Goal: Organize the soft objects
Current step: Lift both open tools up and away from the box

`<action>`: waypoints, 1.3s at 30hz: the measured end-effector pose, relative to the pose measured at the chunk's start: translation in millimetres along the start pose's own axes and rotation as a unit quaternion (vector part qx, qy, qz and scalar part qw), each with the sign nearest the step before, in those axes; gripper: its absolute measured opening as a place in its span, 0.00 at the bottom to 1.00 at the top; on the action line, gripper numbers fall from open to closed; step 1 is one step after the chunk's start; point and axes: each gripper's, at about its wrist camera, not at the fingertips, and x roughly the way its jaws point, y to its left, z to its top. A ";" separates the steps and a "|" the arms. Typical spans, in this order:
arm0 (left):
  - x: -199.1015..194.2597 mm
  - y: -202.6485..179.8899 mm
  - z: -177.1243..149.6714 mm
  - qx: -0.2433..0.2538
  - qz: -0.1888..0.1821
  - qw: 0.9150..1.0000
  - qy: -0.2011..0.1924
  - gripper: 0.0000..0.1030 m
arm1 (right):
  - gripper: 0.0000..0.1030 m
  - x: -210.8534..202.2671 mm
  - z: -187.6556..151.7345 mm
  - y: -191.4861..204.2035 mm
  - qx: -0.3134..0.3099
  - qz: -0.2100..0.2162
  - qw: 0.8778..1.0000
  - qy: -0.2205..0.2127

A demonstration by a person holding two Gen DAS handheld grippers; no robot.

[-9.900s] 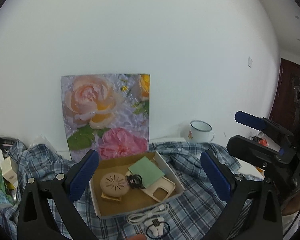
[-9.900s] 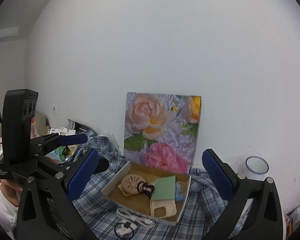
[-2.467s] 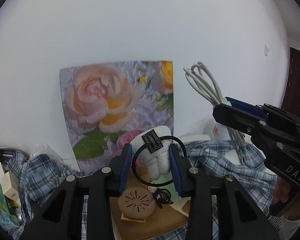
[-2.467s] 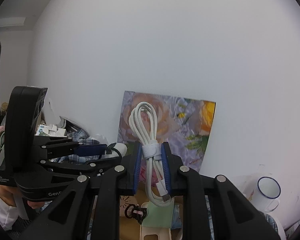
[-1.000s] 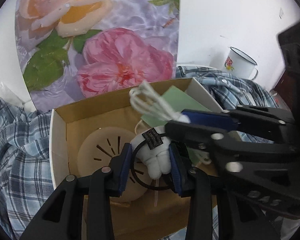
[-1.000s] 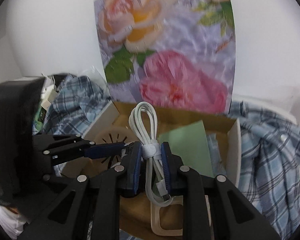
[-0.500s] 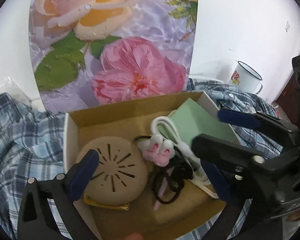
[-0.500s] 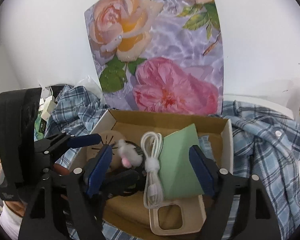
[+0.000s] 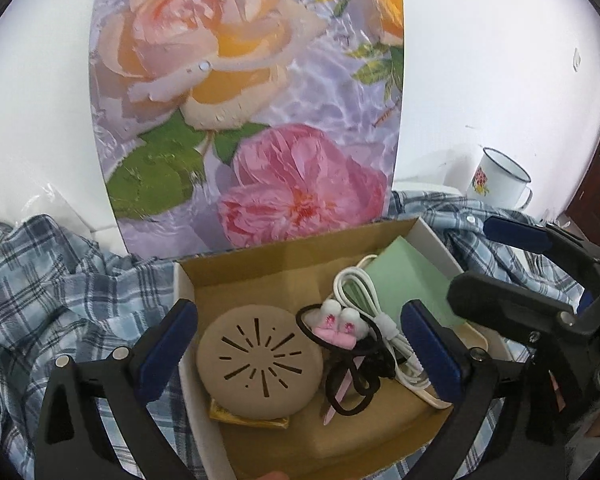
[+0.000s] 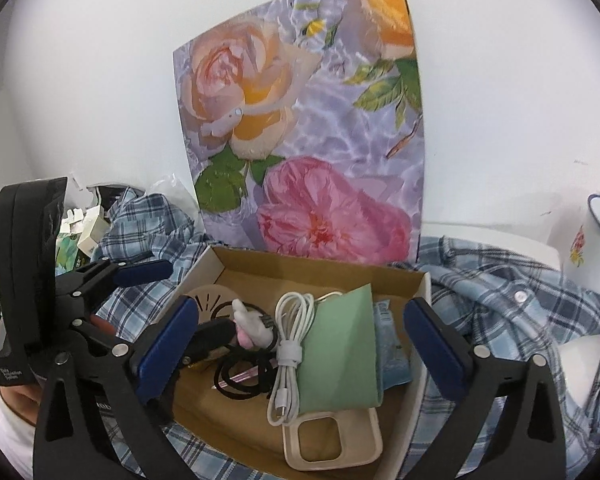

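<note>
Release step, as I read it: both items are down in the cardboard box, so what's left is getting the grippers out w/o snagging anything. Best done by lifting straight up and back, jaws kept wide, bc the black hair-tie loop and the cable coils lie right under the fingers and could catch a tip. Don't sweep sideways; box walls are thin card and it sits on loose plaid shirt, so it would slide.

Left gripper: jaws spread fully, having just been opening, nothing between the pads. The small plush charm, white w/ pink feet, lies free in the box beside the round beige vented disc, on top of the black loops.

Right gripper: jaws also wide apart, just been opening too, pads clear of everything. The bundled white cable lies btwn them in the picture but below, resting in the box against the green card, its plug end near the beige phone case. Not pinched.

Box sits on the desk in front of the rose picture leaning on the wall; enamel mug stands well off to the side, no risk there.

Judgement: nothing soft seems left loose outside the box in these views, apart from the shirt itself.
</note>
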 end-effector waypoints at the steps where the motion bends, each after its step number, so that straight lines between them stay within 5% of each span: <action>1: -2.5 0.4 1.1 -0.001 0.000 1.000 -0.003 1.00 | 0.99 -2.5 1.2 0.5 -0.002 -0.003 1.000 -0.003; 11: -34.5 8.0 11.5 -0.019 -0.006 0.999 -0.042 1.00 | 0.99 -39.0 14.8 19.3 -0.052 -0.066 0.995 -0.060; 23: -94.2 3.8 23.1 -0.015 -0.012 0.994 -0.110 1.00 | 0.99 -108.1 32.2 51.5 -0.086 -0.069 0.986 -0.128; 39: -190.4 -31.2 22.9 0.029 -0.015 0.976 -0.217 1.00 | 1.00 -181.7 37.8 80.3 -0.103 -0.063 0.972 -0.201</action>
